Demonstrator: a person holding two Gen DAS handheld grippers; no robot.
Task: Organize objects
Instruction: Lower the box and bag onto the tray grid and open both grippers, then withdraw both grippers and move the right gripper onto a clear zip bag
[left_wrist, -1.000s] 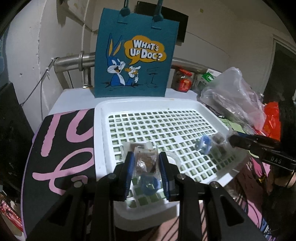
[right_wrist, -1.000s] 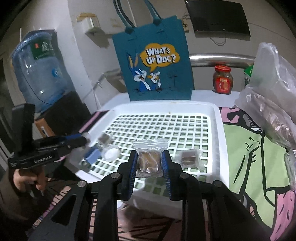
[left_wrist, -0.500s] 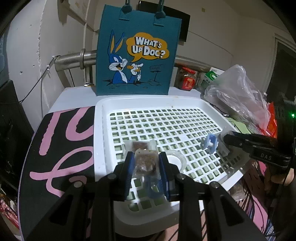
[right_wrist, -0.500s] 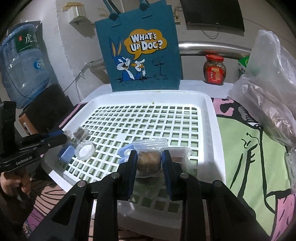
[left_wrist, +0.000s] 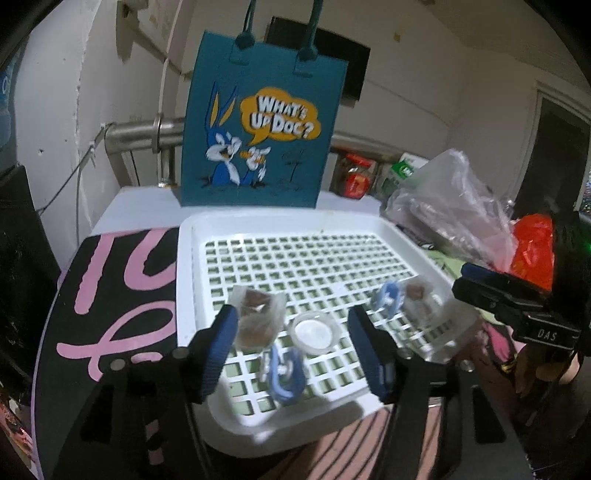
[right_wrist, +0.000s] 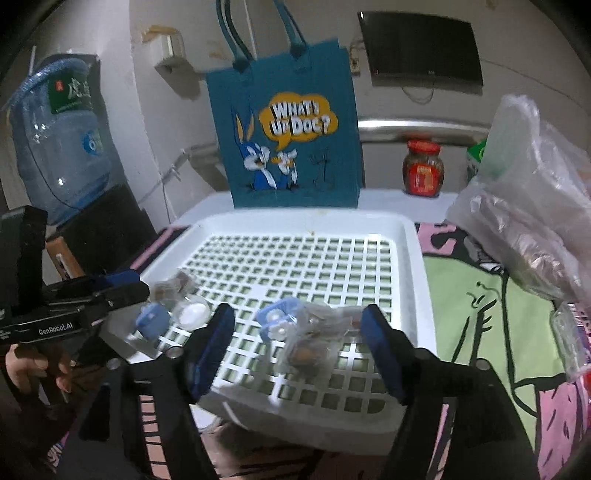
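In the left wrist view my left gripper (left_wrist: 295, 341) hangs over the near edge of the white lattice tray (left_wrist: 184, 266), its jaws opening. A small clear bag of brown pieces (left_wrist: 256, 321) lies free beside the left pad. A clear round lid (left_wrist: 314, 332) and a blue clip (left_wrist: 284, 373) also lie between the fingers. In the right wrist view my right gripper (right_wrist: 297, 345) is opening too. A clear bag with brown contents (right_wrist: 308, 347) and a blue clip (right_wrist: 277, 317) rest loose on the tray (right_wrist: 417, 258) between its pads.
A teal cartoon tote bag (right_wrist: 284, 133) stands behind the tray. A red-lidded jar (right_wrist: 423, 170) and a crumpled clear plastic bag (right_wrist: 524, 206) sit at the right. A water bottle (right_wrist: 59, 136) stands at the far left. A printed cloth (right_wrist: 480, 314) covers the table.
Both grippers were shut on small clear bags; both have opened wide, and the bags now lie loose on the tray.
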